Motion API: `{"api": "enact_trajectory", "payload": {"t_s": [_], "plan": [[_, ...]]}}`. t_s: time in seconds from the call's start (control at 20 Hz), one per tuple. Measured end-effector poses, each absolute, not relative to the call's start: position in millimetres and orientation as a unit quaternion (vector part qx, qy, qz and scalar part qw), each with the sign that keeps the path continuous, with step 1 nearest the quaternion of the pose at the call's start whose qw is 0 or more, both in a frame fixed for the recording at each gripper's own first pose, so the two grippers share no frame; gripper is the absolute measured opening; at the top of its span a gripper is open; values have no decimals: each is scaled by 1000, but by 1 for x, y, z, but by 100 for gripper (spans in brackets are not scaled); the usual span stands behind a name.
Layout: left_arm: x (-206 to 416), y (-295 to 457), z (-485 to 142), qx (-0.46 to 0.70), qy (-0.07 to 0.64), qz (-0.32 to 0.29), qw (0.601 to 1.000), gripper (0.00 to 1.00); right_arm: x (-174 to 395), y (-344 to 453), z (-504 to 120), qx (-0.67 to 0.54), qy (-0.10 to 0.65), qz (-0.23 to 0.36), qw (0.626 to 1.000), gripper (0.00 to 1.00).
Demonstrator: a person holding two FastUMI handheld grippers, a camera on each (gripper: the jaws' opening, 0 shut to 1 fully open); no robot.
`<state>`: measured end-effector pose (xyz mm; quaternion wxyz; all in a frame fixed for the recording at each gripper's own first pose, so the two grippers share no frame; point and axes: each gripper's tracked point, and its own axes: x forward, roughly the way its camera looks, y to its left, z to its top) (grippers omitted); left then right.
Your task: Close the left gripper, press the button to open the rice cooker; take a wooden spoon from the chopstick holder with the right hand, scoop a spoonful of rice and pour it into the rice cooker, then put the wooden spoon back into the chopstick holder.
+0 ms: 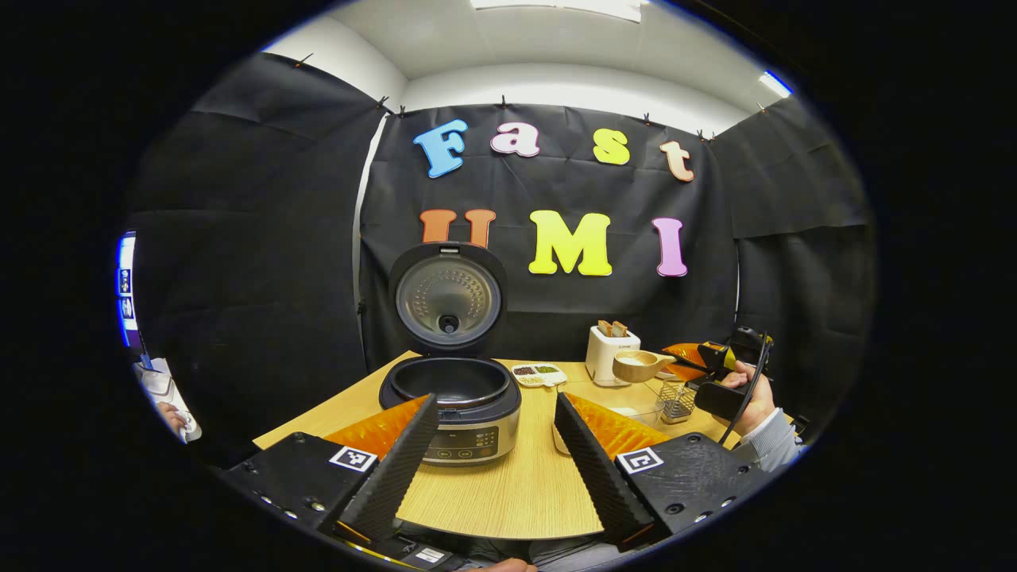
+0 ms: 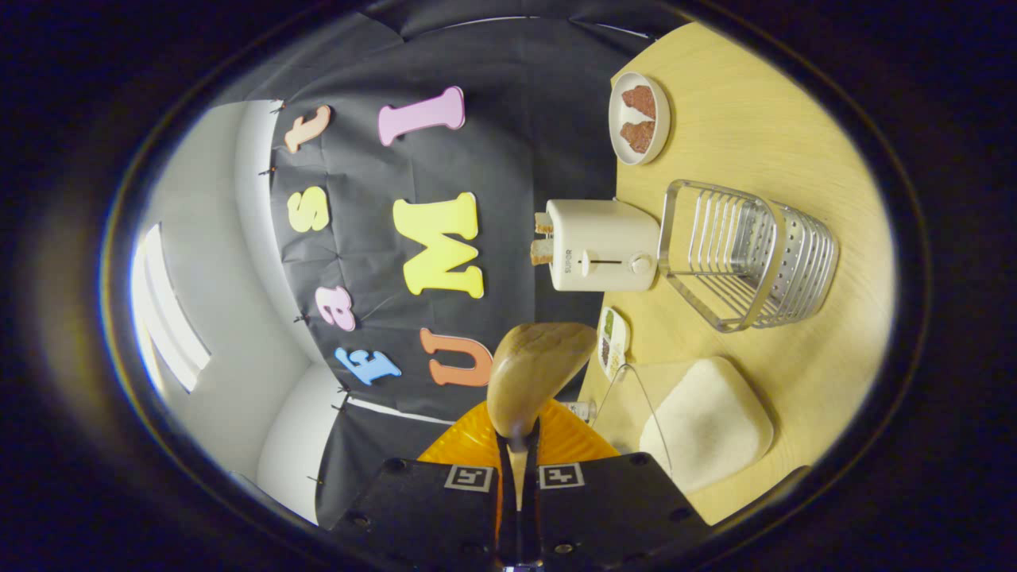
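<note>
The rice cooker [image 1: 465,413] stands on the wooden table [image 1: 516,492] with its lid [image 1: 447,298] raised and the dark inner pot showing. My left gripper [image 1: 496,397] is open just in front of it, one finger to each side of its front panel. Farther right, my right gripper [image 1: 699,361] is held in a hand [image 1: 751,389] and carries the wooden spoon [image 1: 636,365], whose bowl looks pale inside. In the right gripper view my right gripper [image 2: 518,433] is shut on the handle of the wooden spoon [image 2: 540,365]. The metal chopstick holder [image 2: 747,254] stands beyond the rice box [image 2: 707,421].
A white toaster [image 2: 604,246] with bread in its slots stands by the back wall. A plate [image 2: 639,117] with brown pieces sits farther along, and a small divided dish [image 1: 539,373] of beans lies between cooker and toaster. The table's front edge is near my left gripper.
</note>
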<state>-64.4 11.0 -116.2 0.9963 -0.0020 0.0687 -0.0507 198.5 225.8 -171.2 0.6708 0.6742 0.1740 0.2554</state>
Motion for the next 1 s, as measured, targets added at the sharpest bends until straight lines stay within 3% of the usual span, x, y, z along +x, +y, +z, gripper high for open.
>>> {"api": "enact_trajectory", "payload": {"t_s": [0.2,0.55,1.0], "plan": [[-67,17,-117,8,63,-48,997,95,195,255,-152,634,192,271,699,8],[-79,43,-117,4,68,-31,997,95,173,340,-93,552,207,352,727,7],[-93,70,-116,-4,64,-13,998,94,171,459,-71,378,216,390,812,8]]}}
